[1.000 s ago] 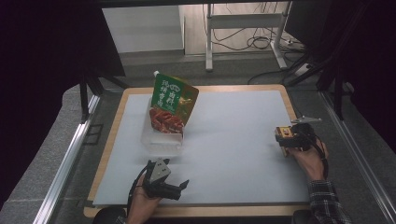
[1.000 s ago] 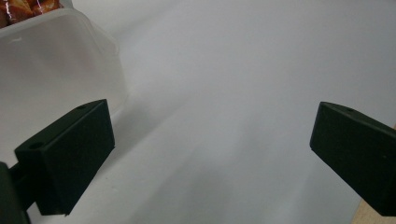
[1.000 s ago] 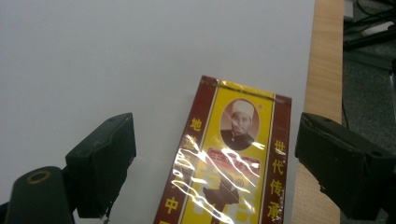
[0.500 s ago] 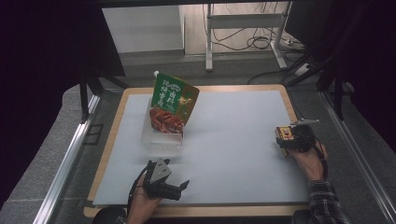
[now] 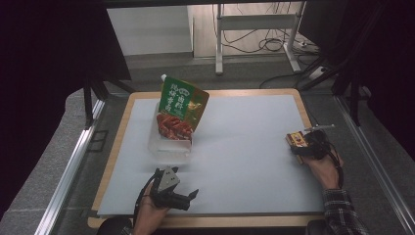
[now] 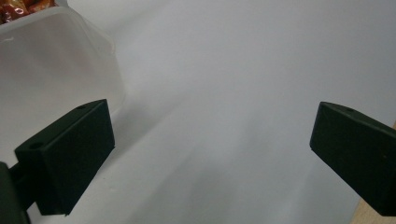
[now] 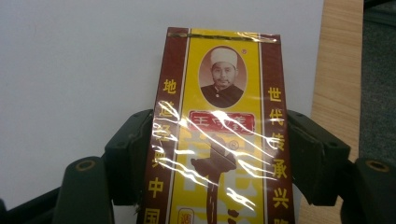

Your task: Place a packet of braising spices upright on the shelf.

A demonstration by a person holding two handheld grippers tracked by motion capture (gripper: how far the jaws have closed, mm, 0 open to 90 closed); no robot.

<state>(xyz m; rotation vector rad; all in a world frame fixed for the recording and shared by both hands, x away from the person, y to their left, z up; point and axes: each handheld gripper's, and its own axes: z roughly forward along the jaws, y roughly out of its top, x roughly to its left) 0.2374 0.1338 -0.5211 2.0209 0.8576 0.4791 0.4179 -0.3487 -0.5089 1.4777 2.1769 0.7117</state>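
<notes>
Spice box [image 7: 223, 135] is clamped between the closing jaws of the right gripper [image 7: 219, 158]; its glossy wrap could slip. Left gripper [image 6: 210, 158] stays released, nothing between.

Printed down the yellow-and-brown packet [image 7: 223, 140]: 世代传承兴 on its right edge, 地道 and 中国 on its left. On the far green pouch [image 5: 182, 108], Chinese characters too small to read.

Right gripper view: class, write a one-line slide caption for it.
Right gripper closing its jaws on a cellophane-wrapped yellow and maroon box over the white board.
</notes>
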